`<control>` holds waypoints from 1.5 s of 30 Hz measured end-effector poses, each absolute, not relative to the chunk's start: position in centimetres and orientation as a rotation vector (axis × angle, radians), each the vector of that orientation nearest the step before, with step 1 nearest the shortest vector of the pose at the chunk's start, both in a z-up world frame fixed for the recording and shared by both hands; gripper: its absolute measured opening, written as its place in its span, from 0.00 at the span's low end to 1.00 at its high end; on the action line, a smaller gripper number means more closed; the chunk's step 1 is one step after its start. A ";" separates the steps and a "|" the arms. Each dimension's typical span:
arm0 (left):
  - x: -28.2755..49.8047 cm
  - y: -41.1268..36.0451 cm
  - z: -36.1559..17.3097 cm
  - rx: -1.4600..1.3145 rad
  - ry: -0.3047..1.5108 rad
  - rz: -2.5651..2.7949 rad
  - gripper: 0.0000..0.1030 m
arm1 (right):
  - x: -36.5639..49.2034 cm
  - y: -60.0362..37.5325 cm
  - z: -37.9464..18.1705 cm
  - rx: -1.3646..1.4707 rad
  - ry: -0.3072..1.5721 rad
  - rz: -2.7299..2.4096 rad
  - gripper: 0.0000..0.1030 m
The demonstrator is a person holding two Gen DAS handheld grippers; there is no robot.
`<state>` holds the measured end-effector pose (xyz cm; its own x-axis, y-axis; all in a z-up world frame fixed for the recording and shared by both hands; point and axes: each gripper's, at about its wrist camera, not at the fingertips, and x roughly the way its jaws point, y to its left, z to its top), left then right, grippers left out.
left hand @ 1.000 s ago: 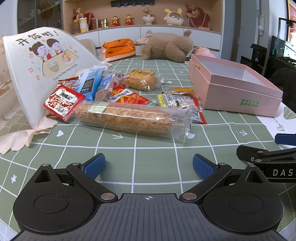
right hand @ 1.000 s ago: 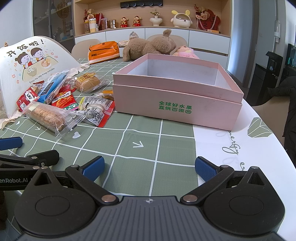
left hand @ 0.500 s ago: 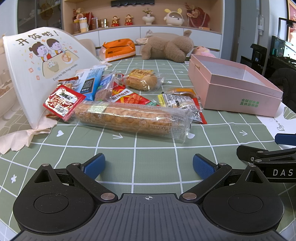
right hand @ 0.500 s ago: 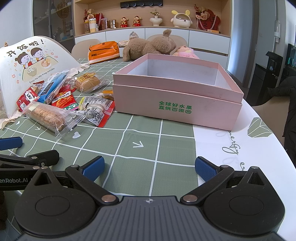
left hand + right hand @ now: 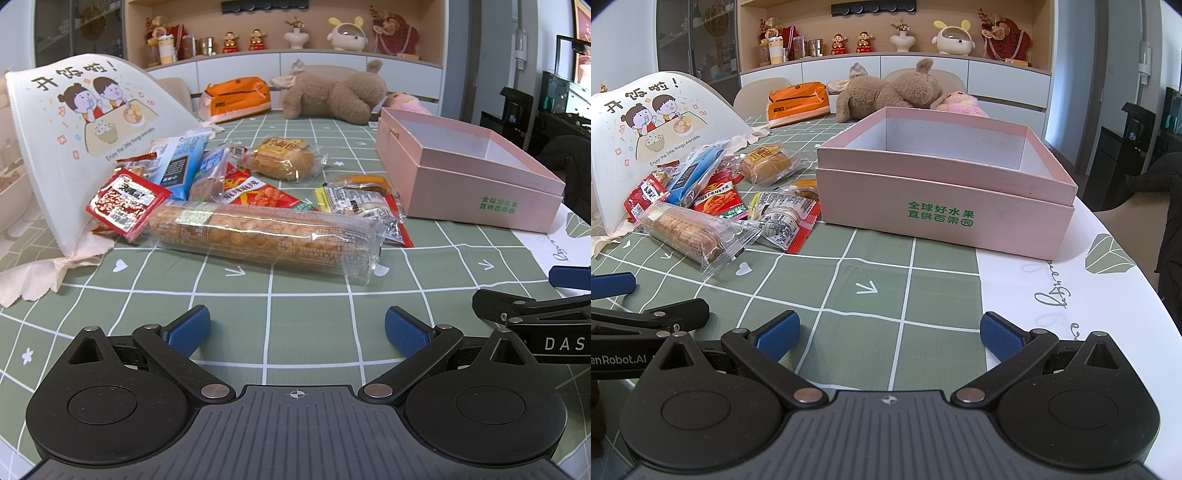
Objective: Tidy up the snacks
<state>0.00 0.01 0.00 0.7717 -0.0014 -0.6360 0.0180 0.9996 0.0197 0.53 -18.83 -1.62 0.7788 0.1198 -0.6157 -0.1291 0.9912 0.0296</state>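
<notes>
**Both grippers open above the table, snacks loose beside the box**

The left gripper [image 5: 297,325] is positioned low over the green checked tablecloth [image 5: 310,295]. Its blue-padded fingers [image 5: 188,328] stand wide apart and hold nothing. The right gripper [image 5: 890,328] is in the same condition: fingers spread, nothing between them, bare cloth below. Each gripper is visible at the edge of the other's view, so the two sit side by side.

The snacks lie in a loose pile on the cloth, ahead of the left gripper and left of the pink box [image 5: 945,218]. Nearest the left gripper is the long clear-wrapped biscuit pack [image 5: 258,236], lying flat and crosswise. A small red sachet [image 5: 123,203] touches its left end. Behind it lie a red-and-orange triangular packet [image 5: 264,195], two blue wrappers [image 5: 184,164], and a wrapped round bun [image 5: 284,160]. At the pack's right end lies a packet with a white label and red edge [image 5: 364,210], just beside the box.

The pink box is open at the top and its interior appears empty. It bears green printed characters on its near wall and rests partly on the green cloth, partly on a white area of the covering.

A white folded food cover with a cartoon print [image 5: 85,129] stands left of the pile. A brown plush bear [image 5: 332,96] and an orange pack [image 5: 234,98] lie at the far side of the table.
</notes>
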 end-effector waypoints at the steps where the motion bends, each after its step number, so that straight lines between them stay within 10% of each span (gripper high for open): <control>1: 0.0 0.0 0.0 0.025 0.689 -0.011 1.00 | 0.5 -18.8 -1.6 -0.015 0.665 0.135 1.00; 21: 8.8 8.7 3.6 -0.574 0.908 0.086 0.99 | 1.7 -17.7 0.7 -0.104 0.947 0.255 0.99; 26: 11.4 7.1 2.7 -0.411 0.909 0.089 0.98 | 3.4 -16.8 3.8 -0.046 0.912 0.235 0.92; 29: 10.7 6.2 2.7 -0.200 0.898 0.025 0.76 | 5.3 -15.5 5.2 -0.064 0.816 0.227 0.94; 36: 7.6 9.5 3.1 -0.043 0.918 -0.026 0.75 | 12.4 -11.5 3.5 -0.105 0.789 0.288 0.99; 45: 7.0 10.8 3.1 -0.088 0.960 -0.044 0.66 | 10.9 -9.5 1.5 -0.125 0.881 0.352 0.60</control>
